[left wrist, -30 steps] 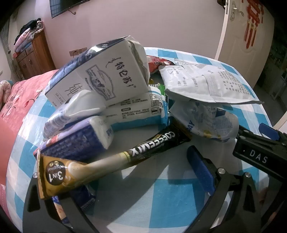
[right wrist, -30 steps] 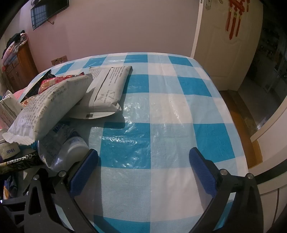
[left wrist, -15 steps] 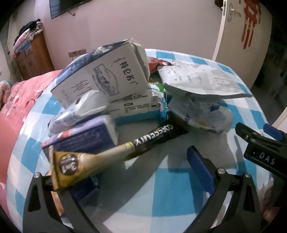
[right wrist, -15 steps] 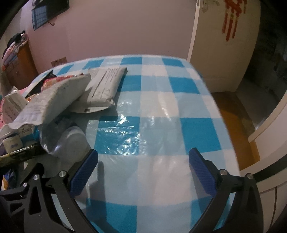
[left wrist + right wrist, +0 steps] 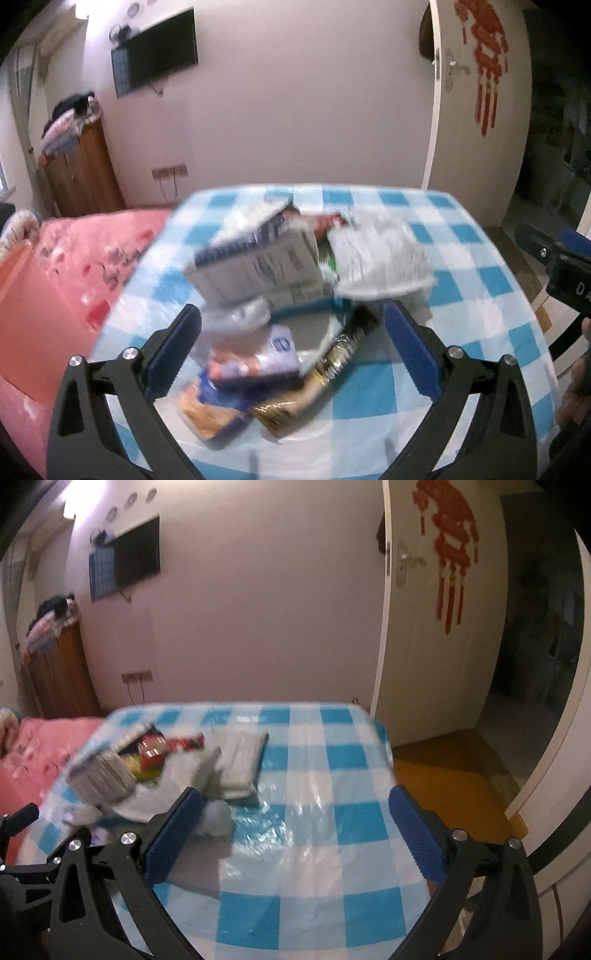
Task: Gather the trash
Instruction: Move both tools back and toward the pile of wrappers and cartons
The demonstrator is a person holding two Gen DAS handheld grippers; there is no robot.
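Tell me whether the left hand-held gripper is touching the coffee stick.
Apart. In the left wrist view the left hand-held gripper is open and raised; the coffee stick lies on the table between its fingers, unpinched.

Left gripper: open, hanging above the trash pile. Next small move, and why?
Probably lower the left gripper onto the purple packet, the top of the near stack. The jaws are open and empty, and the packet sits roughly between them, above the coffee sachet. The view is motion-blurred, so steady first. The right gripper is open over bare tablecloth.
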